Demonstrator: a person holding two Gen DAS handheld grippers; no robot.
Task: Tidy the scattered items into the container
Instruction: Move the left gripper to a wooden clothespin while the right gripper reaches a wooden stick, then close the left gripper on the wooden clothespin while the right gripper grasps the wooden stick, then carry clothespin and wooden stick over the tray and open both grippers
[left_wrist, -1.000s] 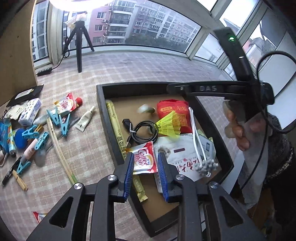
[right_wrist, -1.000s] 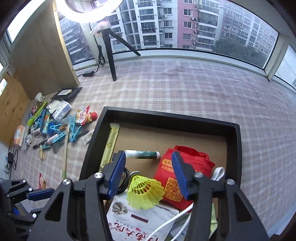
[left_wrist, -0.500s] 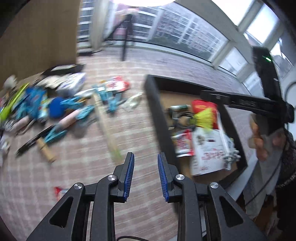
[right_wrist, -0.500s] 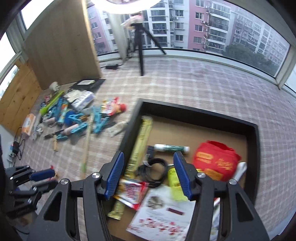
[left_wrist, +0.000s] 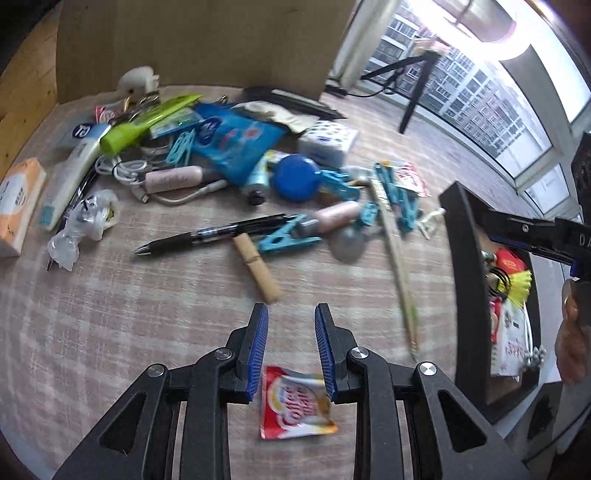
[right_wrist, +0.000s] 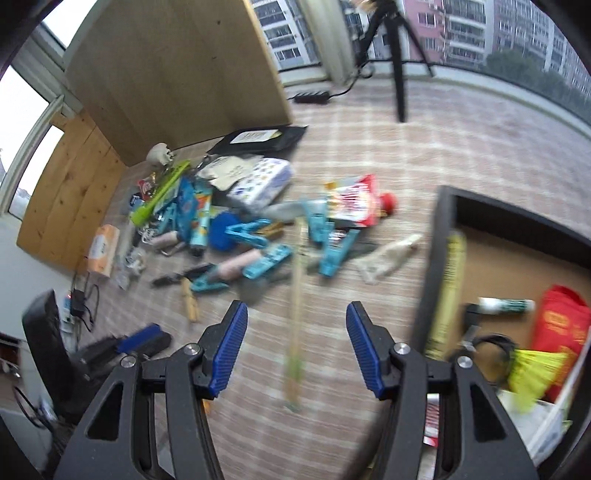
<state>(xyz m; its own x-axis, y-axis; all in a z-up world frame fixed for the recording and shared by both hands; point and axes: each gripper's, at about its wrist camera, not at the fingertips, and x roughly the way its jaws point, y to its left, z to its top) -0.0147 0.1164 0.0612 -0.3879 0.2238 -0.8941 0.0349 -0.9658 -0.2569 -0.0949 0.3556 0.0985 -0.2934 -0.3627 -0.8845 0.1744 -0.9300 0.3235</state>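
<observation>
Left wrist view: we see our left gripper (left_wrist: 291, 325) with its blue pads apart and nothing clamped; a red-and-white coffee-creamer sachet (left_wrist: 295, 402) lies flat on the checked mat (left_wrist: 110, 314) below and between the finger bases, not pinched.
Right wrist view: our right gripper (right_wrist: 295, 332) stands wide apart, empty, above a thin pale bamboo stick (right_wrist: 295, 314) that runs up between the fingers.
Container: the black-walled tray with a brown floor (right_wrist: 428, 277) sits at the right; its near wall is just beside our right finger.
Clutter edge: a black pen (left_wrist: 207, 234), a tan cork-like cylinder (left_wrist: 258, 267) and a light-blue plastic clothes peg (left_wrist: 284, 238) mark the near border of the pile.
Open room: we have bare mat between that border and our left fingers, and a clear strip between the stick and the tray wall.
Far edges: a wooden board (right_wrist: 177, 59) backs the pile; a black tripod (right_wrist: 395, 55) stands by the windows.
</observation>
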